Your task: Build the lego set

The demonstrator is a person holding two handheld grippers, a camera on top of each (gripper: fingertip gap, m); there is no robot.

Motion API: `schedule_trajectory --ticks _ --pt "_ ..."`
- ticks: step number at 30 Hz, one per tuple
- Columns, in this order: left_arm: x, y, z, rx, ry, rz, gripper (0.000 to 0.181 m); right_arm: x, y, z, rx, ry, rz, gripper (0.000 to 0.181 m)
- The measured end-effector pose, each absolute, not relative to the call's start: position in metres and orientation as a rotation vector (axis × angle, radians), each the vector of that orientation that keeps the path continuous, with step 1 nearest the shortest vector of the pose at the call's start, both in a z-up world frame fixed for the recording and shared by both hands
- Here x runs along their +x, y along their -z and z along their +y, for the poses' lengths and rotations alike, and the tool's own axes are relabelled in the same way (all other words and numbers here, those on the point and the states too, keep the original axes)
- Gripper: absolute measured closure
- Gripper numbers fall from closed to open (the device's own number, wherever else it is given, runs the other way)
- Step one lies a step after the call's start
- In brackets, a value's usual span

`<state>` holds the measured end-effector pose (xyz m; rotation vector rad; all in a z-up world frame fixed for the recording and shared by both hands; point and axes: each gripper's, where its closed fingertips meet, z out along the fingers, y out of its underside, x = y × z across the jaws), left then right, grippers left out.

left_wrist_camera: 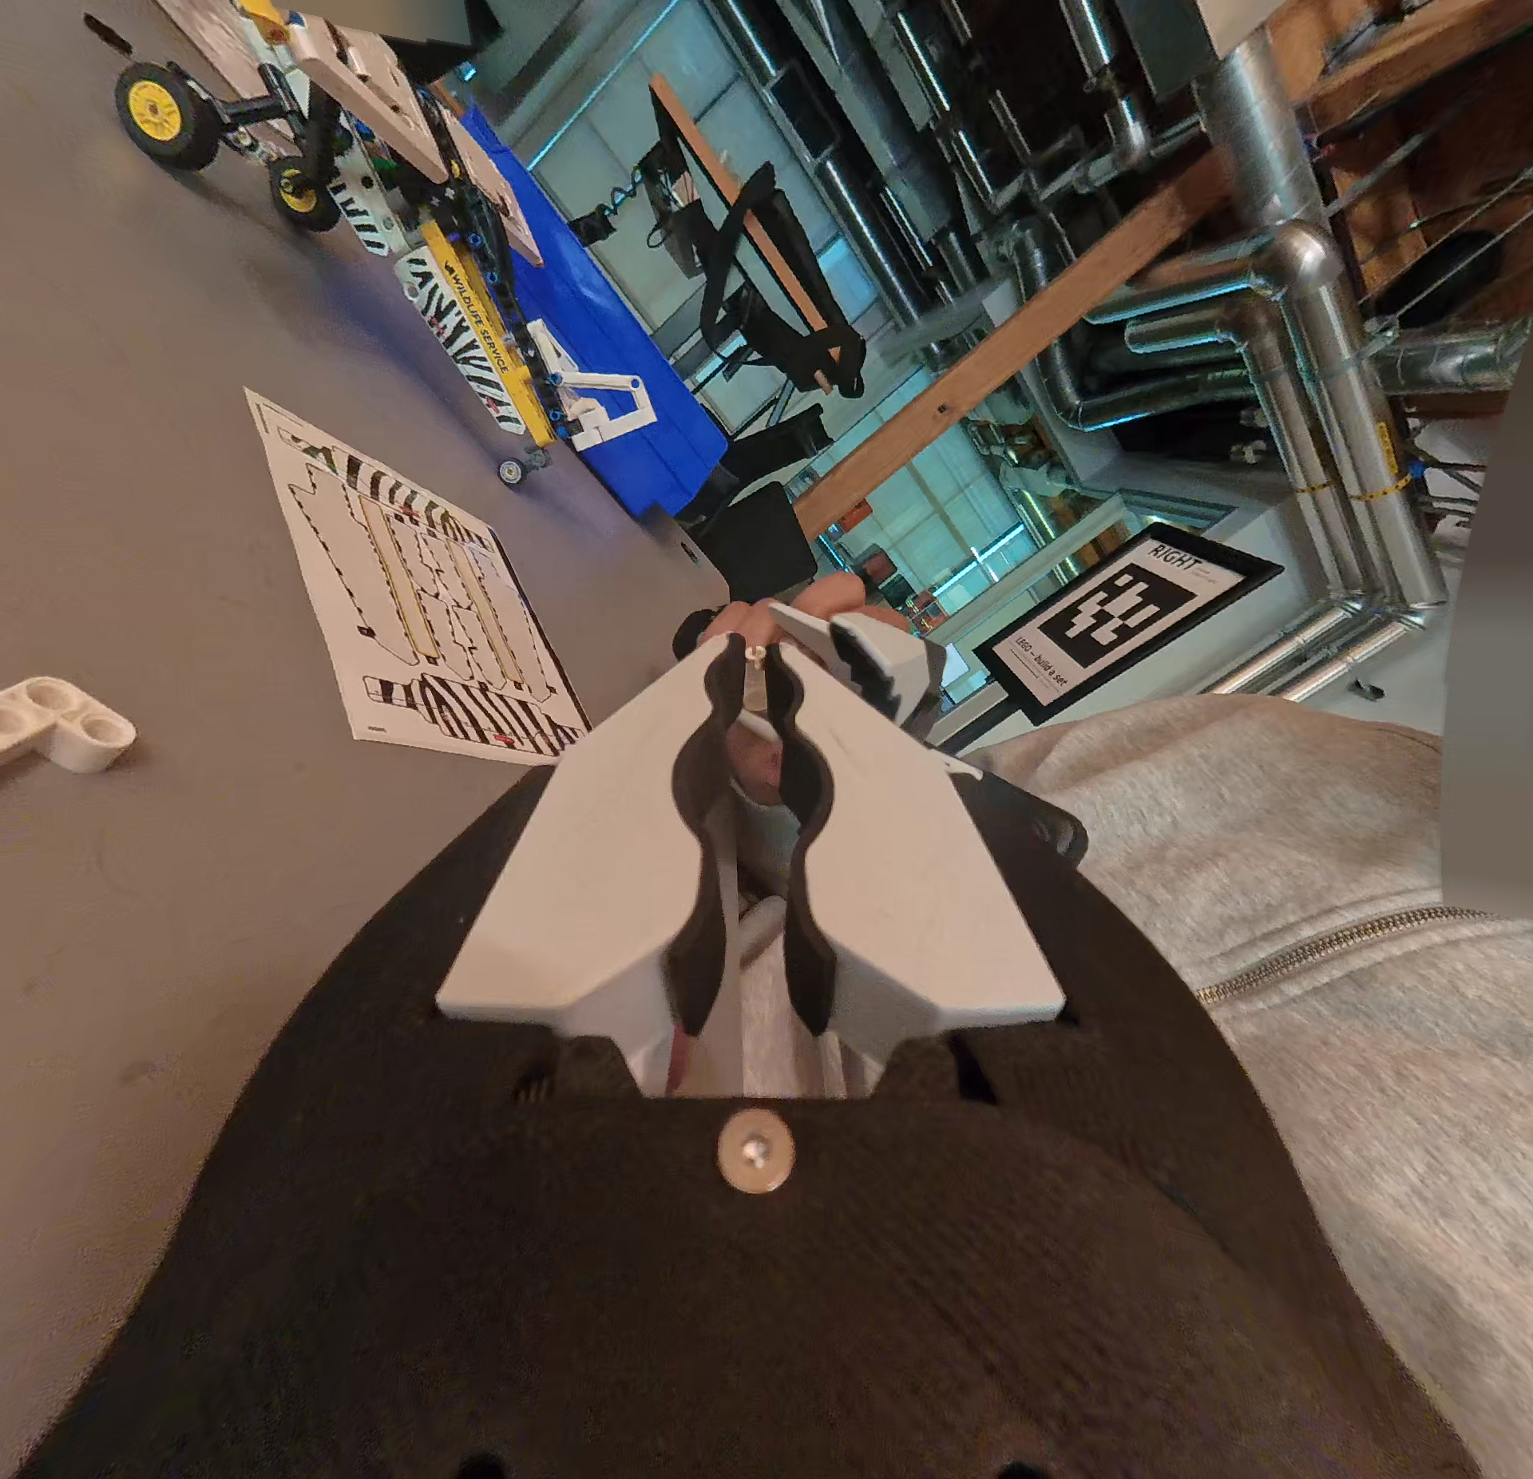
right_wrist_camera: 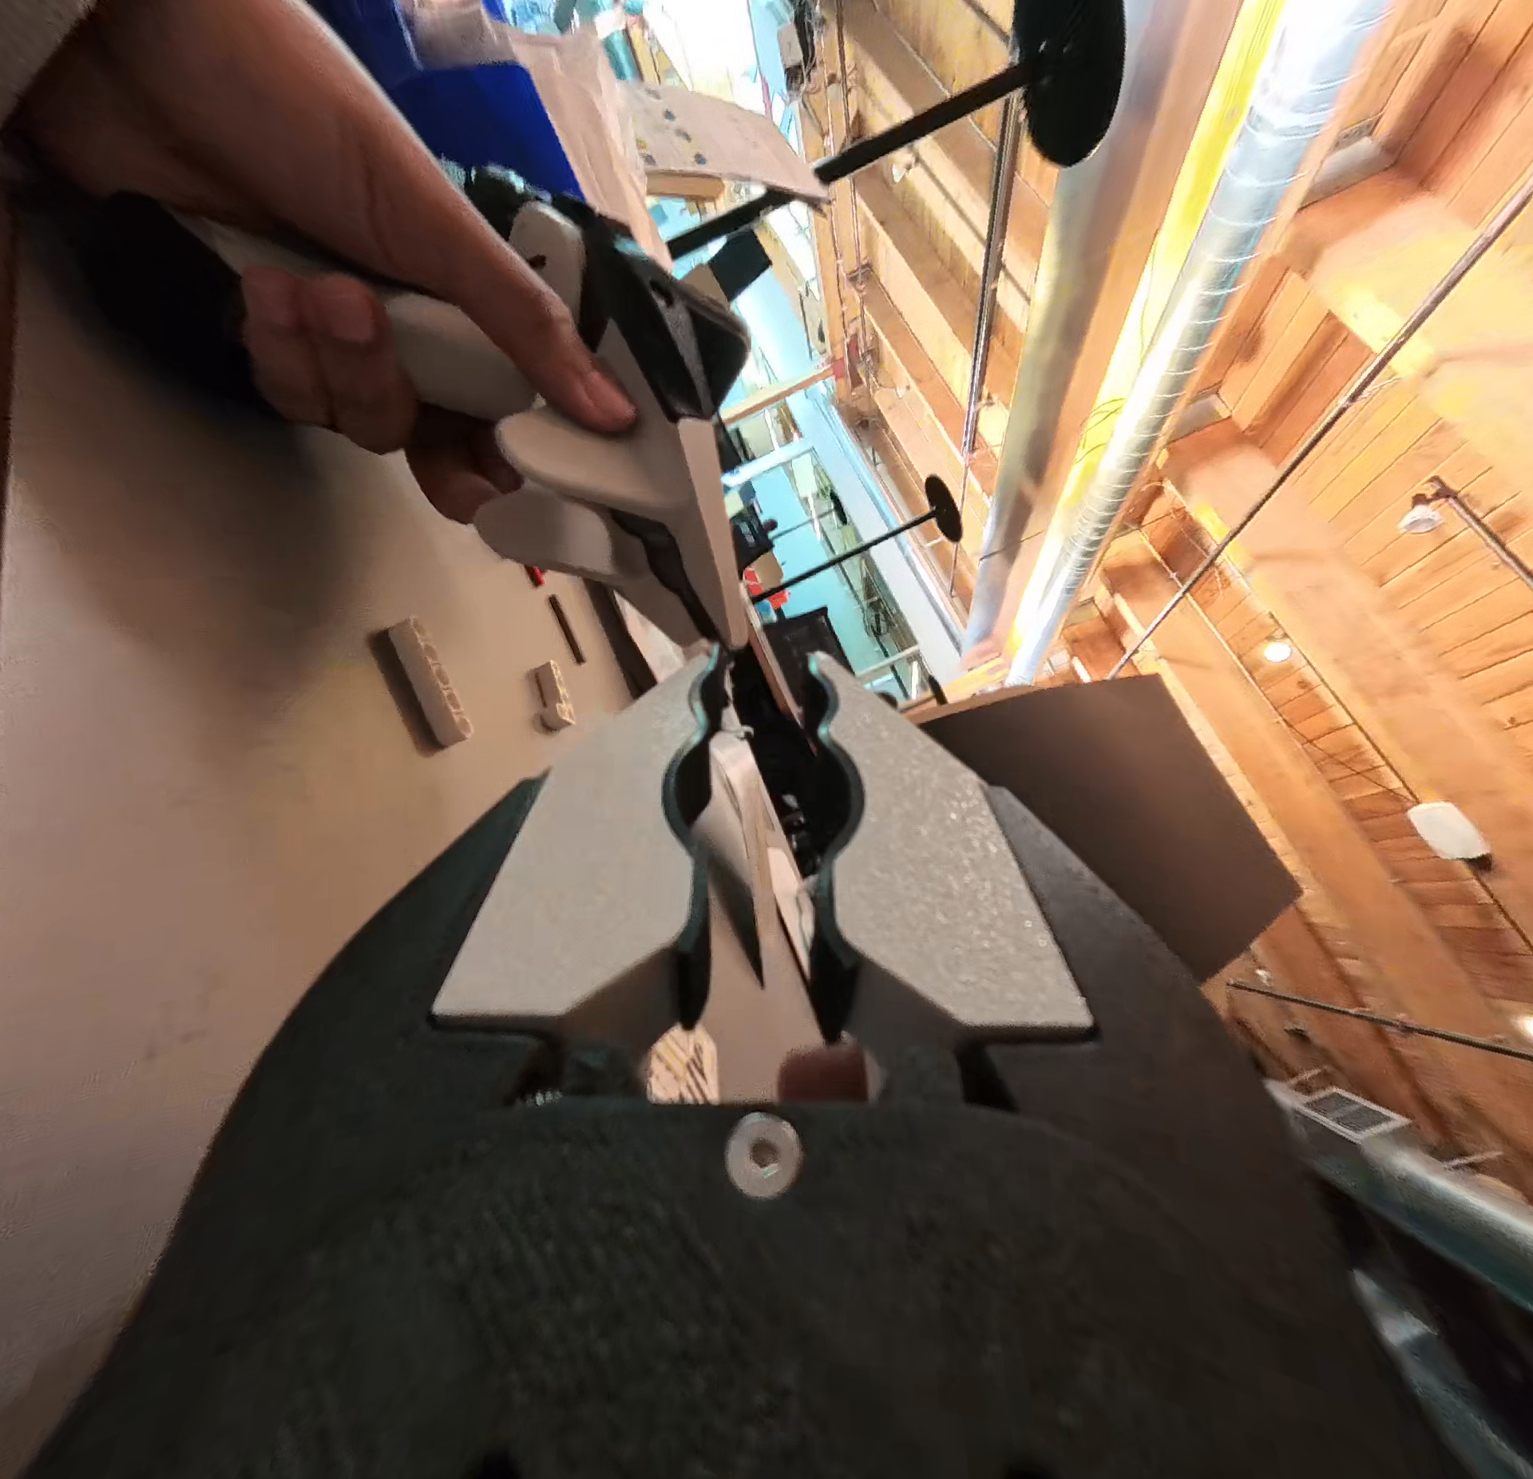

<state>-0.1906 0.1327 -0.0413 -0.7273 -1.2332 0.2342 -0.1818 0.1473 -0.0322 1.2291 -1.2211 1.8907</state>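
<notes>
The left claw (left_wrist_camera: 753, 651) was drawn nearly closed, its tips pinching a small pale item (left_wrist_camera: 756, 653) whose kind could not be determined. The right claw (right_wrist_camera: 763, 676) stood narrowly parted and appeared to grip a white panel (right_wrist_camera: 730, 809) edge-on between its pads. The panel's zebra-striped end (left_wrist_camera: 879, 663) projected just past the left claw's tips.

Both claws were raised clear of the desk (left_wrist_camera: 166, 443) and met tip to tip. This arrangement probably allowed one claw to steady the panel while the other fitted the small item to it. The hand (right_wrist_camera: 332, 195) gripping the left tool sat ahead and to the left of the right claw.

The partly built lego model (left_wrist_camera: 398, 195), with yellow wheels and striped sides, stood far ahead and to the left of the left claw, against a blue bin (left_wrist_camera: 630, 377). A sticker sheet (left_wrist_camera: 415, 593) lay between the model and that claw. A white angled beam (left_wrist_camera: 70, 726) rested well to its left. Two pale beams (right_wrist_camera: 423, 684) (right_wrist_camera: 552, 696) lay on the desk left of the right claw.

A grey sweatshirt (left_wrist_camera: 1244, 941) was close on the right. The two tools crowded each other at the joint.
</notes>
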Motion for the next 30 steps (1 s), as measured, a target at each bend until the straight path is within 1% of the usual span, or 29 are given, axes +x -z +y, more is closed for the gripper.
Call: schedule_trajectory --ticks 3,7,10,11,13,15,24,25,28,30 --pt "-0.192 0.043 0.134 -0.733 -0.225 -1.241 0.176 -0.189 0.039 0.137 1.200 -1.815 -1.282 0.156" --pt "-0.195 0.046 0.135 -0.735 -0.223 -1.267 0.176 -0.184 0.044 0.138 1.235 -1.774 -1.241 0.158" --pt "-0.196 0.048 0.136 -0.741 -0.218 -1.277 0.176 -0.179 0.050 0.137 1.272 -1.721 -1.205 0.162" --pt "-0.196 0.049 0.136 -0.744 -0.216 -1.279 0.176 -0.178 0.052 0.137 1.284 -1.709 -1.205 0.165" --pt "-0.196 0.049 0.136 -0.743 -0.215 -1.280 0.176 -0.177 0.055 0.136 1.302 -1.690 -1.216 0.178" --pt "-0.196 0.048 0.136 -0.738 -0.210 -1.277 0.176 -0.177 0.055 0.136 1.305 -1.693 -1.226 0.181" --pt "-0.196 0.048 0.137 -0.732 -0.186 -1.268 0.176 -0.176 0.053 0.138 1.302 -1.706 -1.213 0.181" --pt "-0.196 0.049 0.136 -0.730 -0.185 -1.272 0.177 -0.176 0.054 0.137 1.296 -1.696 -1.196 0.179" --pt "-0.197 0.051 0.139 -0.747 -0.163 -1.283 0.177 -0.178 0.056 0.134 1.292 -1.689 -1.196 0.166" --pt "-0.197 0.052 0.140 -0.759 -0.166 -1.288 0.177 -0.179 0.058 0.132 1.295 -1.673 -1.207 0.165"
